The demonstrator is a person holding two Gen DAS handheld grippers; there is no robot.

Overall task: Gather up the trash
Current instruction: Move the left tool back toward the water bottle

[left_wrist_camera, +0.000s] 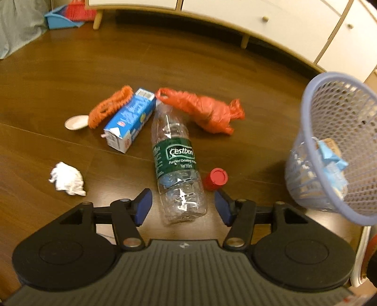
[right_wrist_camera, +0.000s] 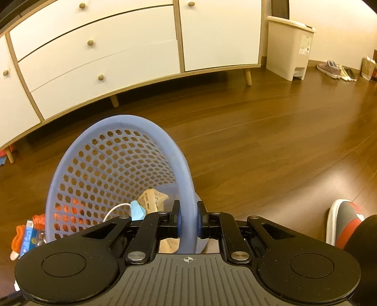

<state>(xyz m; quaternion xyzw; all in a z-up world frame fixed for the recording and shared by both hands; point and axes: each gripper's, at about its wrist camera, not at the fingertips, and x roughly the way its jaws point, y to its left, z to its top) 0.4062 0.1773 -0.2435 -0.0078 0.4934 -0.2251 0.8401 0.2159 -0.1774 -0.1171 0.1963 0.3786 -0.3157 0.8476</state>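
Note:
A clear plastic bottle (left_wrist_camera: 176, 160) with a green label lies on the wooden floor, its base between the spread fingers of my left gripper (left_wrist_camera: 183, 204), which is open. Around it lie a red cap (left_wrist_camera: 216, 179), a red plastic bag (left_wrist_camera: 207, 110), a blue carton (left_wrist_camera: 132, 118), an orange frilly piece (left_wrist_camera: 109, 106), a white lid (left_wrist_camera: 75, 122) and a crumpled tissue (left_wrist_camera: 67, 179). My right gripper (right_wrist_camera: 188, 219) is shut on the rim of the tilted blue mesh basket (right_wrist_camera: 122, 164), which holds a blue mask (right_wrist_camera: 137, 209) and paper scraps.
A white drawer cabinet (right_wrist_camera: 99, 54) on wooden legs runs along the back. A beige pedal bin (right_wrist_camera: 288, 47) and shoes (right_wrist_camera: 329, 68) stand at the far right. A person's shoe (right_wrist_camera: 341, 221) is close on the right. A blue dustpan (left_wrist_camera: 61, 18) sits at the far left.

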